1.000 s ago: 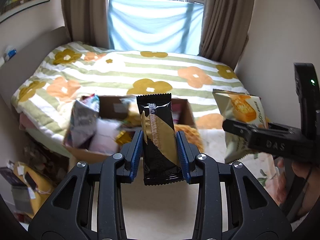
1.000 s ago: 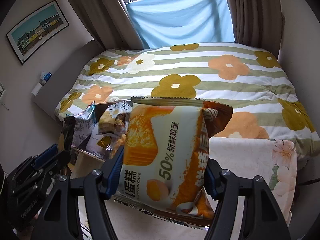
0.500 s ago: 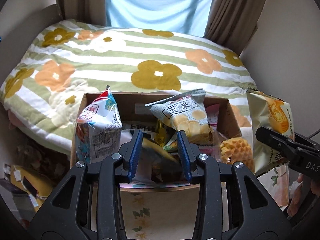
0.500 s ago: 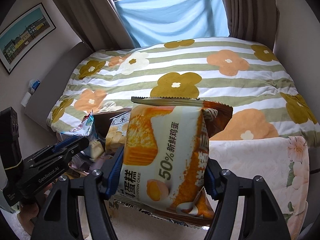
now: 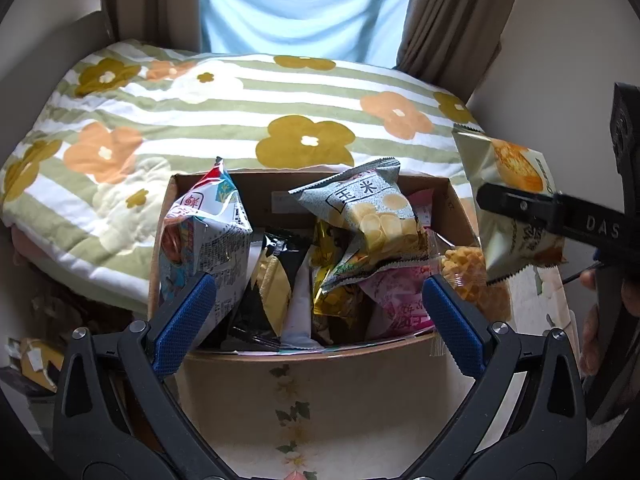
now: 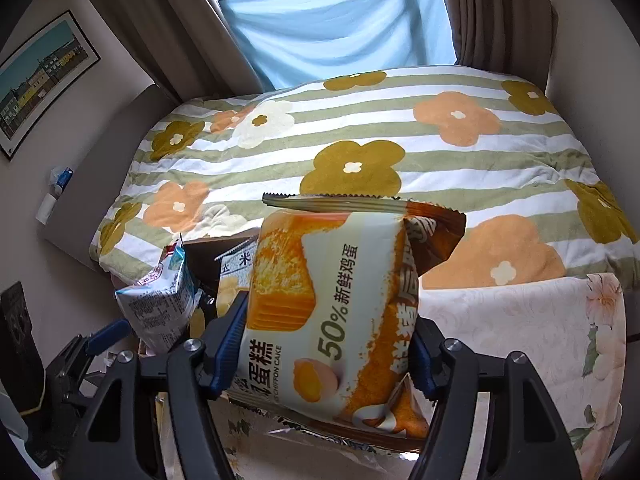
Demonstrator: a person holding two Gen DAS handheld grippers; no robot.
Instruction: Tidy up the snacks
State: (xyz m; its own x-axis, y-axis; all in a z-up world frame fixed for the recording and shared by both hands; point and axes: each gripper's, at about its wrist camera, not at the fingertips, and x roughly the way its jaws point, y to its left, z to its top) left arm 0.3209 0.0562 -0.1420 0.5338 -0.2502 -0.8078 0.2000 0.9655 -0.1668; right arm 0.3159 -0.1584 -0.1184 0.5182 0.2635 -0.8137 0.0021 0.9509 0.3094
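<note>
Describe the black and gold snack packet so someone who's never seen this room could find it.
Find the cardboard box at the foot of the flowered bed. Among the packets standing inside it, look just right of the tall white and red bag. The black and gold packet is the only dark wrapper there, crossed by a gold diagonal band.

My left tool (image 5: 320, 304) wore rough blue rubbery pads (image 5: 182, 320); the cake packet (image 6: 332, 312) was glossy film, the box (image 5: 456, 208) matt cardboard, the quilt (image 5: 240, 120) soft cloth.
</note>
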